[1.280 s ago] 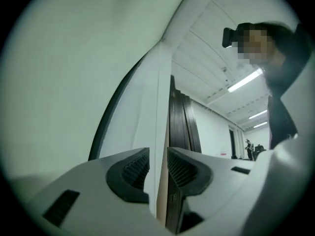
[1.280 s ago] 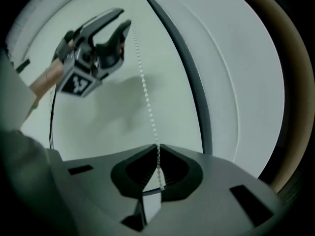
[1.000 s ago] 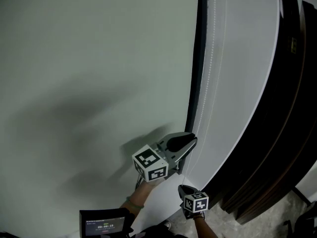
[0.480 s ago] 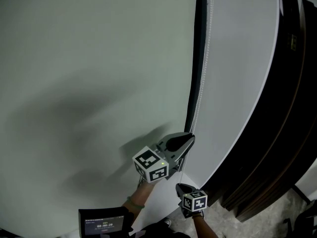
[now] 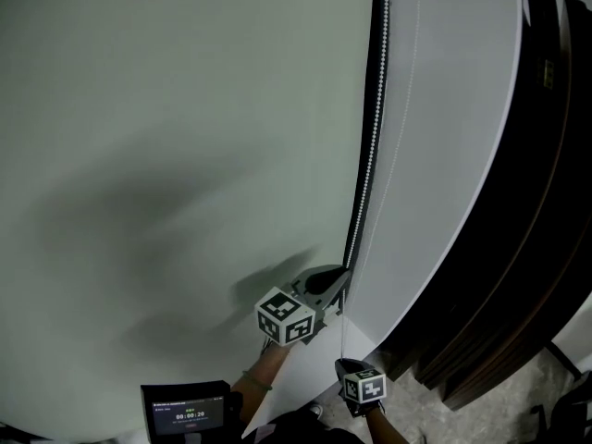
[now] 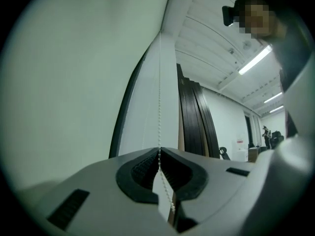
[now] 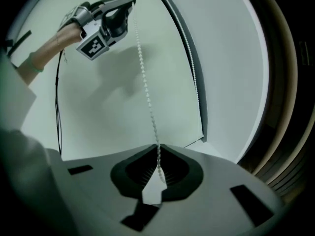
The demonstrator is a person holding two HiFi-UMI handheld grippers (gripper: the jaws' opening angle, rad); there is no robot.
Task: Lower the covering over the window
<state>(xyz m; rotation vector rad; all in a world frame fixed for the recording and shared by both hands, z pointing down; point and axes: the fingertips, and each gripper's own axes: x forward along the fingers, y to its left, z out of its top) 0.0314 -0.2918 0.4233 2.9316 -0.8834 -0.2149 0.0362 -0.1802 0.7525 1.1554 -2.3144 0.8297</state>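
Note:
A white roller blind (image 5: 444, 137) covers the window beside a black frame strip (image 5: 370, 137). Its white bead chain (image 5: 370, 165) hangs down along that strip. My left gripper (image 5: 340, 281) is shut on the chain, which rises taut from the closed tips (image 6: 159, 149) as a bead chain (image 6: 159, 92). Lower down, my right gripper (image 5: 343, 363) is shut on the same bead chain (image 7: 145, 92), pinched at its tips (image 7: 158, 145). From there the chain slants up to the left gripper (image 7: 129, 1).
A pale green wall (image 5: 166, 155) fills the left. Dark vertical panels (image 5: 546, 202) stand right of the blind. A small device with a lit screen (image 5: 188, 413) sits at the bottom left. A black cable (image 7: 57, 107) hangs from the left arm.
Both grippers have come down along the wall with the chain held in them. The left one now sits lower against the frame strip, and the right one is nearer the bottom edge.

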